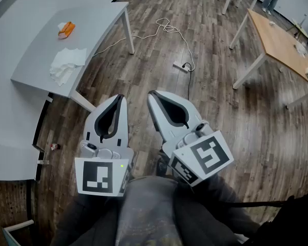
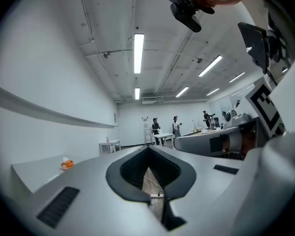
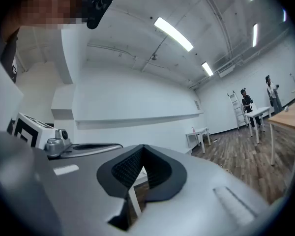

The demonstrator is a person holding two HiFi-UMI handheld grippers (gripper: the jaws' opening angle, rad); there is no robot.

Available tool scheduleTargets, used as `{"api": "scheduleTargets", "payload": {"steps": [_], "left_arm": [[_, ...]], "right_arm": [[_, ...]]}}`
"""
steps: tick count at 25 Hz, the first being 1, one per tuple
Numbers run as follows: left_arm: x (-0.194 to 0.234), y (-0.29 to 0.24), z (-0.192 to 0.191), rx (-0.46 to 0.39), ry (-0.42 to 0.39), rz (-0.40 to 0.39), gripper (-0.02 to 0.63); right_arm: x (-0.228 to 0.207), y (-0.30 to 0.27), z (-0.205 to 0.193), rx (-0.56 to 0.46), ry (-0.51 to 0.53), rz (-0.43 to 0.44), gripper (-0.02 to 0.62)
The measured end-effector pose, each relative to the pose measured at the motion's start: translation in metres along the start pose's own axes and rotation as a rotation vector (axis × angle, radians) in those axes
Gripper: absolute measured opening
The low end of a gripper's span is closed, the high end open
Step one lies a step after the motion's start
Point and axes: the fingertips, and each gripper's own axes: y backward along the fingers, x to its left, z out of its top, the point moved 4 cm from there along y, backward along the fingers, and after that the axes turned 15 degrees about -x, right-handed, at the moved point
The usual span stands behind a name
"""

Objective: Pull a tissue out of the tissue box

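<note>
A small orange tissue box (image 1: 66,29) with white tissue at its top lies on the grey table (image 1: 100,22) at the far left; it also shows small in the left gripper view as an orange tissue box (image 2: 66,164). Loose white tissues (image 1: 68,63) lie in a pile nearer on the same table. My left gripper (image 1: 121,98) and right gripper (image 1: 153,94) are held side by side close to my body, over the wooden floor and well short of the table. Both are shut with nothing between their jaws, as the left gripper (image 2: 148,149) and right gripper (image 3: 142,150) show in their own views.
A white power strip (image 1: 180,66) with a long cable (image 1: 167,27) lies on the floor ahead. A wooden table (image 1: 280,42) stands at the right and white table legs (image 1: 129,32) at the left. Several people stand at the room's far end (image 2: 164,127).
</note>
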Motion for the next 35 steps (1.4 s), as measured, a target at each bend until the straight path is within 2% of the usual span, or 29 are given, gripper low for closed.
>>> {"api": "scheduleTargets", "payload": {"steps": [4, 8, 18, 23, 29, 35], "left_arm": [[-0.009, -0.017, -0.01, -0.007, 0.008, -0.012, 0.0], [-0.016, -0.027, -0.025, 0.036, 0.024, -0.017, 0.0], [0.028, -0.078, -0.063, 0.064, 0.059, 0.048, 0.0], [0.074, -0.137, -0.092, 0.04, 0.097, 0.093, 0.0], [0.15, -0.228, -0.126, 0.043, 0.144, 0.128, 0.0], [0.224, -0.289, -0.142, 0.022, 0.138, 0.187, 0.0]], "right_arm": [[-0.023, -0.003, -0.001, 0.007, -0.043, 0.022, 0.002], [-0.039, -0.002, -0.01, 0.049, -0.062, 0.012, 0.002], [-0.083, -0.054, -0.034, 0.086, -0.071, 0.036, 0.002], [-0.112, -0.119, -0.063, 0.127, -0.062, 0.088, 0.002], [-0.158, -0.234, -0.096, 0.17, -0.059, 0.134, 0.002], [-0.188, -0.33, -0.116, 0.186, -0.063, 0.171, 0.002]]}}
